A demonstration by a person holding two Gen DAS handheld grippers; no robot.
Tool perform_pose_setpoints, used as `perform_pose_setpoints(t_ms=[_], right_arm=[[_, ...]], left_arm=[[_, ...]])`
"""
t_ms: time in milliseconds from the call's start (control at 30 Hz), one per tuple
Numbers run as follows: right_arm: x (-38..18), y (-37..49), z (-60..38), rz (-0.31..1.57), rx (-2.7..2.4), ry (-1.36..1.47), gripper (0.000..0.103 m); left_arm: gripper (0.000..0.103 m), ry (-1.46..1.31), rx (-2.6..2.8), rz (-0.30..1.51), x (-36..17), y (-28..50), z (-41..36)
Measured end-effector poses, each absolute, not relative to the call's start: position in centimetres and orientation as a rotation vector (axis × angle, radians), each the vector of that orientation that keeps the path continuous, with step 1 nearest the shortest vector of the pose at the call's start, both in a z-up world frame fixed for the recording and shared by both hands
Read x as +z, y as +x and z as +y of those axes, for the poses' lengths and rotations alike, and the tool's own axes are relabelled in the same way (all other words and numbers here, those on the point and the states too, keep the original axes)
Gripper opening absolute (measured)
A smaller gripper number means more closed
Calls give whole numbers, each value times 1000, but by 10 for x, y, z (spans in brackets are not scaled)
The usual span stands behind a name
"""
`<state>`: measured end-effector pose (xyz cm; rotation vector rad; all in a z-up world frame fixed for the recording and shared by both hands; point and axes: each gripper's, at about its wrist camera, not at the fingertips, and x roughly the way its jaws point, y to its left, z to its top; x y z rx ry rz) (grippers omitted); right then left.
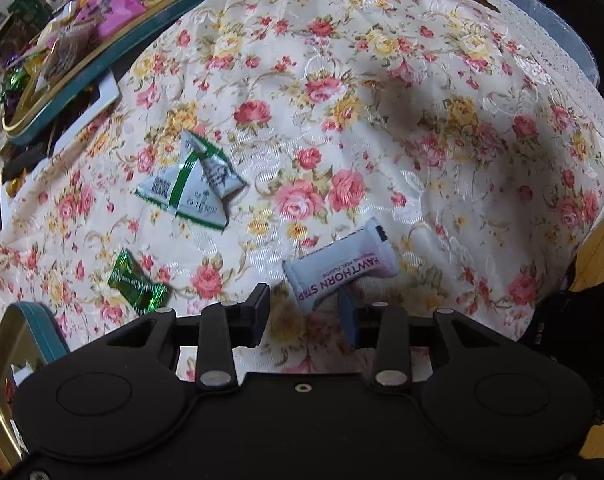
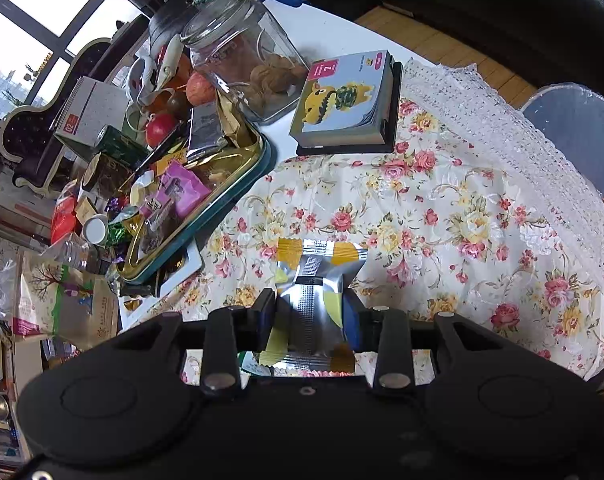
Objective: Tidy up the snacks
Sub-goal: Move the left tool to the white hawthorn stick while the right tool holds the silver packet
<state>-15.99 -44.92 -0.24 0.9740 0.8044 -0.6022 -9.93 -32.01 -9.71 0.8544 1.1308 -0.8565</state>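
Note:
In the left wrist view three snacks lie on the floral tablecloth [image 1: 381, 80]: a white Hawthorn Strip pack [image 1: 337, 266], a white-and-green triangular packet [image 1: 192, 182] and a small green candy [image 1: 138, 284]. My left gripper [image 1: 305, 312] is open just above the cloth, with the Hawthorn pack's near end in front of its fingertips. In the right wrist view my right gripper [image 2: 309, 312] is shut on a silver-and-yellow foil snack packet [image 2: 315, 284], held above the cloth. A teal-and-gold tin tray [image 2: 238, 184] full of snacks sits to the left; it also shows in the left wrist view [image 1: 114, 52].
A glass jar [image 2: 242, 52] with walnuts, a block-figure desk calendar [image 2: 345, 96], fruit and boxes crowd the back left. Another teal-and-gold tin [image 1: 6, 352] sits at the left gripper's near left. The table's lace-trimmed edge [image 2: 501, 120] drops off to the right, by a plastic chair [image 2: 577, 128].

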Motion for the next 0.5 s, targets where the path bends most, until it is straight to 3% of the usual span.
perform_pose_setpoints(t_ms=[500], right_arm=[[10,-170,-457,731,-593,1007,38]], left_arm=[[48,740,-854,1137,-108,-86,-338]])
